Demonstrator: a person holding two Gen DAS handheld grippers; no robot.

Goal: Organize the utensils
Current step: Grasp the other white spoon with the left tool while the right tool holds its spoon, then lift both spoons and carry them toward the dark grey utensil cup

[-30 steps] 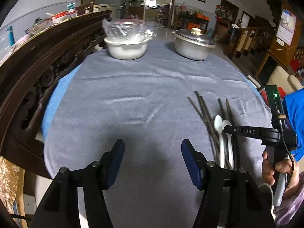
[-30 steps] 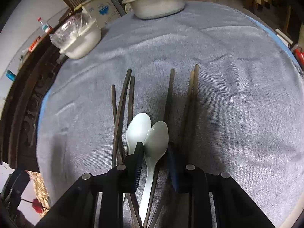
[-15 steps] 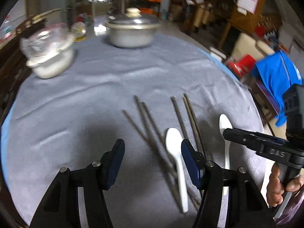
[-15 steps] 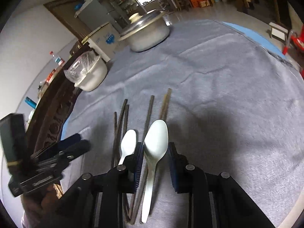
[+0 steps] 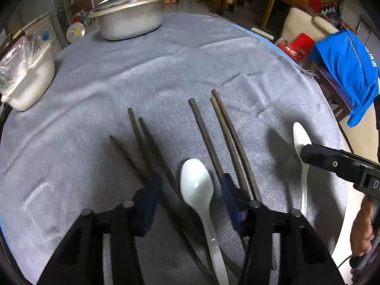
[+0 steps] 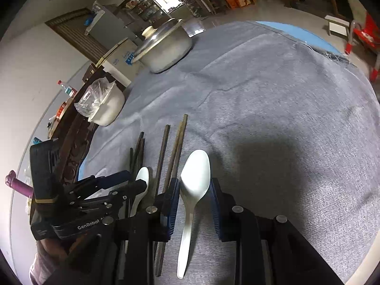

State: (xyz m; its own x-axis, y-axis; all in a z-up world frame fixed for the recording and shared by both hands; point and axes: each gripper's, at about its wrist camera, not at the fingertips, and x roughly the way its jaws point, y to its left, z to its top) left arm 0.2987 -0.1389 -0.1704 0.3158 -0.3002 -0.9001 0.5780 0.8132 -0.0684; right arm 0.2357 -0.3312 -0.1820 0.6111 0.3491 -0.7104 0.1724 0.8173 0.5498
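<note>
- A cluttered room lies behind a round table under a grey cloth [image 5: 166, 66]; a lidded pot [image 5: 129, 11] and a plastic-wrapped bowl [image 5: 23, 76] stand at the far side, well away from the work.
- The utensils lie near the front edge: six dark chopsticks [image 5: 204, 130] fanned in loose groups, roughly parallel, and two white spoons.
- One spoon [image 5: 197, 187] rests among the sticks, bowl pointing away, its handle running back under the left gripper [image 5: 188, 199].
- That gripper's jaws are spread, one on each side of the spoon and not touching it; some sticks also pass between or under them. Judged from this, it is lined up to take the spoon out of the pile.
- The second spoon [image 6: 193, 185] lies apart on the right, beside the outermost sticks, on bare cloth.
- The right gripper [image 6: 192, 199] straddles it at the neck with jaws apart; the pads look just beside it, but contact cannot be confirmed. I cannot tell whether the spoon rests fully on the cloth.
- Its place off to the side suggests spoons are being sorted from chopsticks; the sticks themselves are not yet paired or aligned.
</note>
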